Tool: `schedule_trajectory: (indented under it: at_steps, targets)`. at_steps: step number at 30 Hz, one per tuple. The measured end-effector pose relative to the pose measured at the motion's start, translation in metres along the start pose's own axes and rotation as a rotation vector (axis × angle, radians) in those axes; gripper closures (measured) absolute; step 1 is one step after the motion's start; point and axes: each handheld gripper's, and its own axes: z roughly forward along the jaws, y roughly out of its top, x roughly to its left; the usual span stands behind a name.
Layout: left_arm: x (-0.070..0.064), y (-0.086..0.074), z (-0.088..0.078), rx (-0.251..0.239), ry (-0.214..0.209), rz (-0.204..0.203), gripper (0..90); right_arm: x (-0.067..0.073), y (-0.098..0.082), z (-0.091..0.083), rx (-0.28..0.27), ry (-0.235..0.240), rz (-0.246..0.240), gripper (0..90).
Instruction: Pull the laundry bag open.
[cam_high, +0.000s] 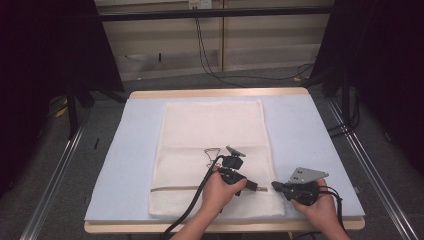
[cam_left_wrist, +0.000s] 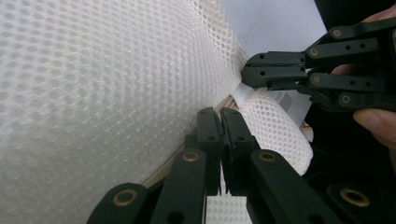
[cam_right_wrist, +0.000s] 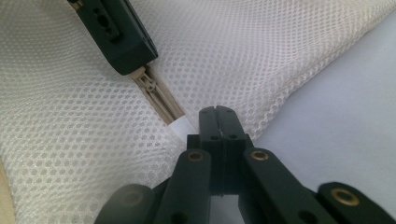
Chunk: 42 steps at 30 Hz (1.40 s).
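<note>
A white mesh bag (cam_high: 210, 130) lies flat on the table, with a beige zipper (cam_right_wrist: 161, 100) running across its near end. My left gripper (cam_left_wrist: 220, 113) is shut, its tips right at the zipper slider (cam_right_wrist: 149, 86) close to the zipper's right end; the pull itself is hidden between the jaws. My right gripper (cam_right_wrist: 217, 111) is shut on the bag's right edge, beside the white tab (cam_right_wrist: 183, 126) that ends the zipper. In the high view the left gripper (cam_high: 259, 188) and right gripper (cam_high: 275, 186) point at each other, only a small gap apart.
A pale blue mat (cam_high: 310, 130) covers the wooden table and shows bare to the left and right of the bag. Black cables trail from both grippers toward the near edge. Dark curtains and metal floor rails flank the table.
</note>
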Motion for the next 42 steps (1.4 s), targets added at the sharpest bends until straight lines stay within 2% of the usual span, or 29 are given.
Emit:
schedule_trajectory:
  at_steps: [3, 5, 8, 10, 17, 19, 20, 23, 25, 26, 27, 28, 31, 34, 36, 38, 41, 42]
  targets:
    - [0.002, -0.001, -0.004, -0.007, 0.009, -0.012, 87.6, 0.000, 0.000, 0.000, 0.000, 0.001, -0.001, 90.0]
    - [0.007, -0.003, -0.013, -0.008, 0.014, -0.011, 87.6, 0.000, 0.000, 0.000, 0.000, 0.001, -0.004, 90.0]
    - [0.010, -0.004, -0.018, -0.005, 0.018, -0.009, 87.6, 0.000, 0.000, 0.000, 0.000, 0.000, -0.005, 90.0]
    - [0.011, -0.007, -0.022, -0.011, 0.010, -0.034, 87.6, 0.000, 0.000, 0.000, 0.001, -0.002, -0.005, 90.0]
    - [0.019, -0.012, -0.032, -0.021, 0.020, -0.031, 87.6, 0.000, 0.000, 0.000, 0.001, -0.003, 0.000, 90.0]
    - [0.020, -0.014, -0.037, -0.027, 0.017, -0.046, 87.6, 0.001, 0.000, 0.000, 0.002, -0.003, 0.003, 90.0]
    - [0.021, -0.015, -0.042, -0.036, 0.038, -0.040, 87.6, 0.001, 0.000, 0.000, 0.002, -0.005, 0.000, 90.0]
    - [0.025, -0.017, -0.049, -0.033, 0.036, -0.035, 87.6, 0.000, 0.000, 0.000, -0.001, -0.001, 0.001, 90.0]
    - [0.030, -0.022, -0.057, -0.058, 0.054, -0.063, 87.6, 0.000, 0.000, 0.000, 0.000, -0.001, 0.001, 90.0]
    - [0.030, -0.022, -0.057, -0.058, 0.054, -0.063, 87.6, 0.000, 0.000, 0.000, 0.000, -0.001, 0.001, 90.0]
    - [0.033, -0.023, -0.060, -0.048, 0.035, -0.060, 87.6, 0.000, 0.000, 0.000, 0.003, -0.002, 0.000, 90.0]
    - [0.034, -0.024, -0.062, -0.061, 0.037, -0.082, 87.6, 0.000, 0.000, 0.000, 0.003, -0.002, 0.000, 90.0]
    - [0.038, -0.028, -0.069, -0.060, 0.034, -0.083, 87.5, 0.000, 0.000, 0.000, 0.001, -0.002, -0.001, 90.0]
    - [0.040, -0.032, -0.075, -0.072, 0.056, -0.083, 87.5, 0.000, 0.000, 0.000, 0.000, 0.003, 0.011, 90.0]
    - [0.041, -0.033, -0.077, -0.074, 0.044, -0.092, 87.6, 0.000, -0.001, 0.000, -0.004, 0.004, 0.010, 90.0]
    - [0.042, -0.033, -0.079, -0.067, 0.057, -0.082, 87.6, 0.000, -0.001, 0.000, -0.008, 0.002, 0.007, 90.0]
    - [0.044, -0.036, -0.082, -0.077, 0.043, -0.103, 87.6, 0.000, -0.001, 0.001, -0.010, 0.002, 0.005, 90.0]
    - [0.044, -0.037, -0.083, -0.094, 0.041, -0.121, 87.6, 0.000, -0.002, 0.000, -0.009, 0.001, 0.010, 90.0]
